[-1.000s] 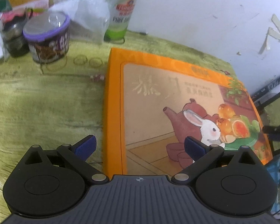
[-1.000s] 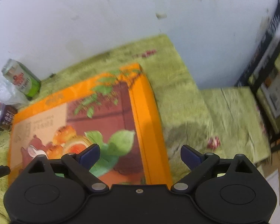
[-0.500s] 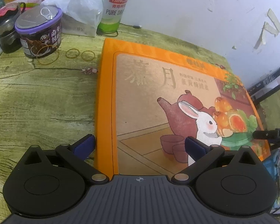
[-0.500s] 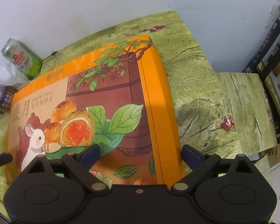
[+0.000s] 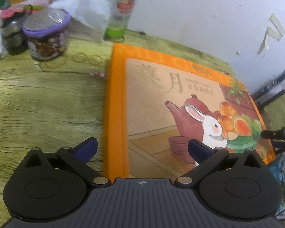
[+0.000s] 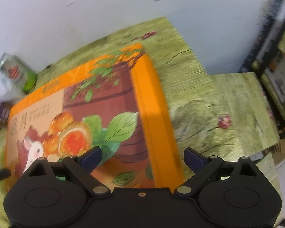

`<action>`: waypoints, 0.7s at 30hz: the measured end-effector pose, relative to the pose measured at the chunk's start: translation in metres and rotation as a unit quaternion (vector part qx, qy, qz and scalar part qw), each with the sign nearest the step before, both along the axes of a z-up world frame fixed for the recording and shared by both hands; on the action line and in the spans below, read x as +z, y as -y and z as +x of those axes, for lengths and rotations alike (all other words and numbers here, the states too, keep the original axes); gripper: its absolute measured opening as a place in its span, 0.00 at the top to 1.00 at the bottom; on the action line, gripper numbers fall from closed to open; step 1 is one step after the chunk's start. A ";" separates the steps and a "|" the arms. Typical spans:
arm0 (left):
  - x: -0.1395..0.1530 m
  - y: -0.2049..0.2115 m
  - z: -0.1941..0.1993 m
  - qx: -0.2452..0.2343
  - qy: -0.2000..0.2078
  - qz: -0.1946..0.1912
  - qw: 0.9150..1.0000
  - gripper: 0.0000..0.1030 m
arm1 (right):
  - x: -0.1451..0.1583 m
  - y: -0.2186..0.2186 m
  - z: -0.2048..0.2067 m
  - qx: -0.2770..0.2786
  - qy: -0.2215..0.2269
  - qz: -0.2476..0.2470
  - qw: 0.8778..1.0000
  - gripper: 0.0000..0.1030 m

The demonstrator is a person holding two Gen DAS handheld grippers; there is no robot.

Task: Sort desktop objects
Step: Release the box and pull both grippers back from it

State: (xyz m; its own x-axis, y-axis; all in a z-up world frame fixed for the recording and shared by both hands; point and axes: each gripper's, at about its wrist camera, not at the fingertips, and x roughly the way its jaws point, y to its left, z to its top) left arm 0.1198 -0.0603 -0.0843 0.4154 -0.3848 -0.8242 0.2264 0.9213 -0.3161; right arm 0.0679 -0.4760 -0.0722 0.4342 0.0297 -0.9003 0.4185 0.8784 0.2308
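Orange gift box (image 5: 180, 114) flat on the green wood-grain table (image 5: 38, 104), under both of your grippers.
Your left gripper (image 5: 142, 148) stands spread across the box's left edge; your right gripper (image 6: 142, 157), its jaws closing, straddles the right edge, pads not touching. Green can (image 5: 123, 9) stands far ahead.

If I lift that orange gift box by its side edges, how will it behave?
The orange gift box looks like rigid card with straight edges, so it should stay stiff rather than sag. It is broad and flat, unlikely to tip or roll. Its printed lid looks smooth, so it may slip; weight cannot be judged.
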 end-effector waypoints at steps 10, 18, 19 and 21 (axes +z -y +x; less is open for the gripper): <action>0.045 -0.010 -0.032 -0.001 0.095 -0.011 0.995 0.00 | 0.040 -0.021 -0.052 -0.022 0.040 -0.036 0.998 0.08; 0.106 0.009 -0.074 0.027 0.192 -0.004 0.981 0.00 | 0.079 -0.041 -0.061 0.012 0.085 -0.030 0.996 0.06; 0.113 0.016 -0.080 0.028 0.202 0.010 0.979 0.00 | 0.084 -0.044 -0.063 0.021 0.093 -0.031 0.995 0.05; 0.127 0.030 -0.095 0.024 0.216 0.039 0.975 0.00 | 0.093 -0.051 -0.068 0.036 0.106 -0.037 0.993 0.04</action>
State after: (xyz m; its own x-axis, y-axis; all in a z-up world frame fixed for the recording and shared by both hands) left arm 0.0251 -0.0900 0.0428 0.7461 -0.2990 -0.5950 0.2785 0.9517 -0.1291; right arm 0.0000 -0.4252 0.0203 0.6140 0.0053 -0.7893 0.3018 0.9224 0.2409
